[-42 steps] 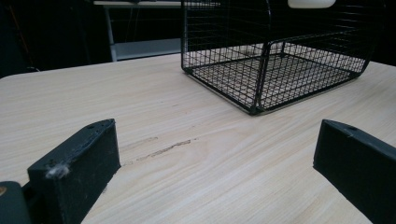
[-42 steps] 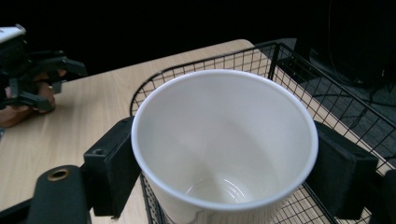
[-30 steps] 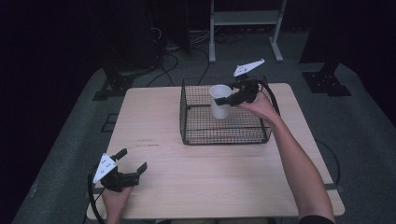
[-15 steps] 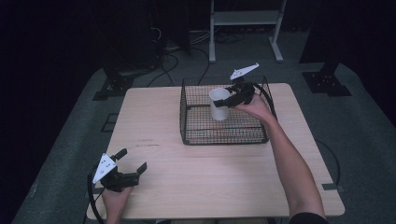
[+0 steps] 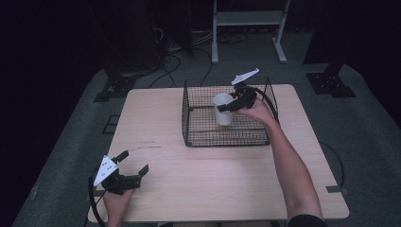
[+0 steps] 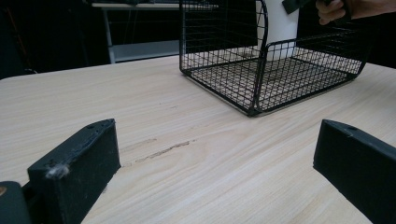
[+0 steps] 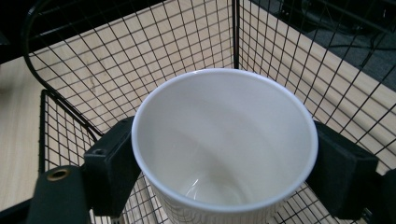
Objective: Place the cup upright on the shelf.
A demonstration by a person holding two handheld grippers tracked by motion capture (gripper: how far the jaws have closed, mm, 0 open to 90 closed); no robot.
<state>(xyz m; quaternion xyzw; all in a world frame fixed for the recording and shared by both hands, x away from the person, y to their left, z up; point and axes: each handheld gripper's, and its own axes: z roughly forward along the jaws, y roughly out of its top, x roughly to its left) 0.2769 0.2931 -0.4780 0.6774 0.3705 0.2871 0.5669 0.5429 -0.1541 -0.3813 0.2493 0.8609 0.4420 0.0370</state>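
Note:
A white cup (image 5: 222, 109) stands upright inside the black wire basket (image 5: 198, 135) at the table's far middle. My right gripper (image 5: 228, 105) is shut on the cup near its rim; in the right gripper view the empty cup (image 7: 224, 144) sits squeezed between both jaws. Whether the cup touches the basket floor I cannot tell. My left gripper (image 5: 133, 164) rests at the near left of the table, open, with nothing between its jaws. In the left gripper view the basket (image 6: 224, 88) and the cup (image 6: 279, 23) show farther off.
The light wooden table (image 5: 189, 184) has free room between the basket and its front edge. A grey metal stand (image 5: 246, 19) and dark cables lie on the floor behind the table. Dark stand feet (image 5: 331, 80) sit at the right.
The right gripper has carried the cup slightly left and down within the basket. The left gripper has not moved.

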